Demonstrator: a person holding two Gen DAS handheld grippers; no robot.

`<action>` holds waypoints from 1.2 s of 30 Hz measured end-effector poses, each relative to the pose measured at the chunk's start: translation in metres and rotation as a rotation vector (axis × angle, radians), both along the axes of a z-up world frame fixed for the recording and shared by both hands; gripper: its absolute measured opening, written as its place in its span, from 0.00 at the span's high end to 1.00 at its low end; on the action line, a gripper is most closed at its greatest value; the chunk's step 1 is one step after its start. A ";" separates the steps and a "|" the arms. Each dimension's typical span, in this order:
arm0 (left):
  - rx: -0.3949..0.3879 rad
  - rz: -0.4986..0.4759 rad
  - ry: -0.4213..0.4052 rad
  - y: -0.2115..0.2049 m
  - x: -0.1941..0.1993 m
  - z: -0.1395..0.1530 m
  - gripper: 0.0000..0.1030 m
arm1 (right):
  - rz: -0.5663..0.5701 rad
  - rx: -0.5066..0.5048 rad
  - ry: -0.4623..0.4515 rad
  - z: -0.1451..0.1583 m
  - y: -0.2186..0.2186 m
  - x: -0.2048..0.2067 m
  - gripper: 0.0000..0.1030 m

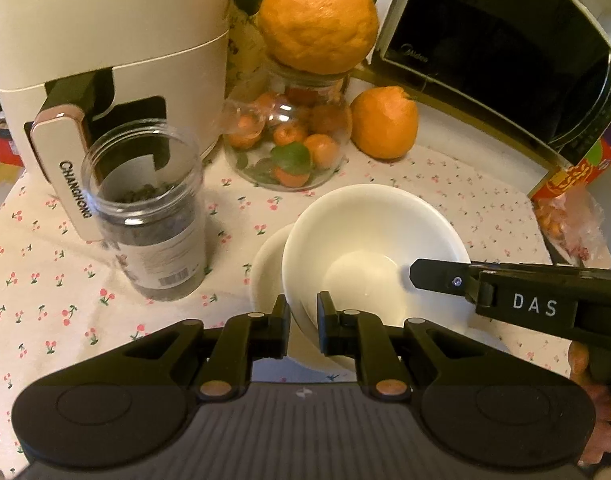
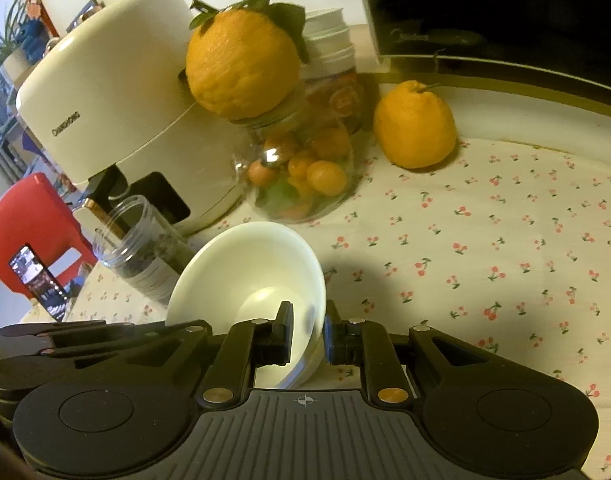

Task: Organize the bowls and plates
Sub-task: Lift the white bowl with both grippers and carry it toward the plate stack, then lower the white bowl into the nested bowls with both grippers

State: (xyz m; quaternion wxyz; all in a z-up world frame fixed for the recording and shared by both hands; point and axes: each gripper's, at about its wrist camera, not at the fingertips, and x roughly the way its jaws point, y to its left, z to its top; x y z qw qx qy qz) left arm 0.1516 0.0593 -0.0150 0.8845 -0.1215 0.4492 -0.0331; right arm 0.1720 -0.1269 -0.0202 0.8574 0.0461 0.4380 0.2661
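Observation:
A white bowl (image 1: 365, 248) sits tilted over a second white dish (image 1: 267, 272) that shows under it at its left. My left gripper (image 1: 303, 312) straddles the bowl's near rim, one finger outside and one inside, jaws narrow. My right gripper (image 2: 308, 320) pinches the same bowl (image 2: 261, 264) at its right rim, one finger inside, one outside; the bowl leans up to the left. The right gripper's finger (image 1: 437, 276) reaches into the bowl from the right in the left wrist view.
An open plastic jar of dark leaves (image 1: 153, 220) stands left of the bowl. A cream air fryer (image 1: 105, 60) is behind it. A glass jar of small oranges (image 1: 289, 136) carries a big orange (image 1: 317, 16); another orange (image 1: 385, 122) and a microwave (image 1: 505, 40) stand right.

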 end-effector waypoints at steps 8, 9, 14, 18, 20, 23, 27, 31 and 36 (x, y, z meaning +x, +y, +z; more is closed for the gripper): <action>0.031 -0.007 0.003 0.005 -0.004 -0.002 0.88 | 0.012 -0.018 0.023 -0.010 0.010 0.001 0.83; 0.035 -0.009 0.003 0.004 -0.004 -0.002 0.88 | 0.011 -0.018 0.026 -0.011 0.010 0.001 0.83; 0.071 -0.026 -0.008 0.001 -0.004 -0.003 0.87 | 0.010 -0.028 0.030 -0.014 0.012 0.002 0.83; 0.110 -0.046 -0.022 -0.004 -0.004 -0.002 0.86 | 0.006 -0.032 0.030 -0.015 0.012 0.002 0.83; 0.130 -0.051 -0.029 -0.005 -0.004 -0.002 0.86 | 0.004 -0.032 0.028 -0.015 0.011 0.002 0.83; 0.146 -0.054 -0.035 -0.006 -0.004 -0.003 0.85 | 0.002 -0.034 0.025 -0.014 0.011 0.002 0.83; 0.151 -0.053 -0.033 -0.005 -0.003 -0.004 0.81 | -0.004 -0.033 0.026 -0.013 0.010 0.002 0.83; 0.154 -0.058 -0.038 -0.005 -0.004 -0.004 0.77 | -0.011 -0.031 0.030 -0.013 0.007 0.003 0.83; 0.163 -0.078 -0.055 -0.007 -0.005 -0.003 0.63 | -0.020 -0.023 0.028 -0.011 0.004 0.004 0.76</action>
